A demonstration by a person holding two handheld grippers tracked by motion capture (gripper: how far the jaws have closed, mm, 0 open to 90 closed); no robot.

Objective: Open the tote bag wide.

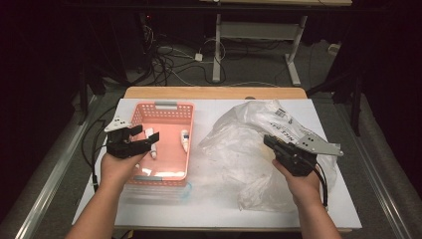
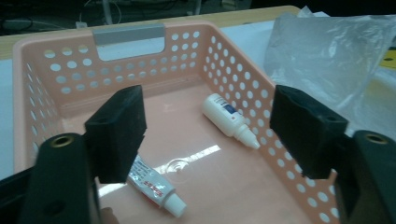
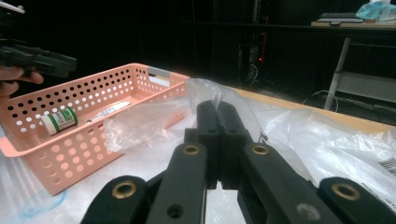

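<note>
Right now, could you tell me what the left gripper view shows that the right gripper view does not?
Left gripper view: the left tongs standing open and empty above the basket floor, with a white dropper bottle and a small red-printed tube lying there.

Right gripper view: the right tongs shut on the clear plastic bag, plus a green-banded white container inside the basket.

Both: the pink perforated basket with its grey handle, and the bag beside it.
</note>
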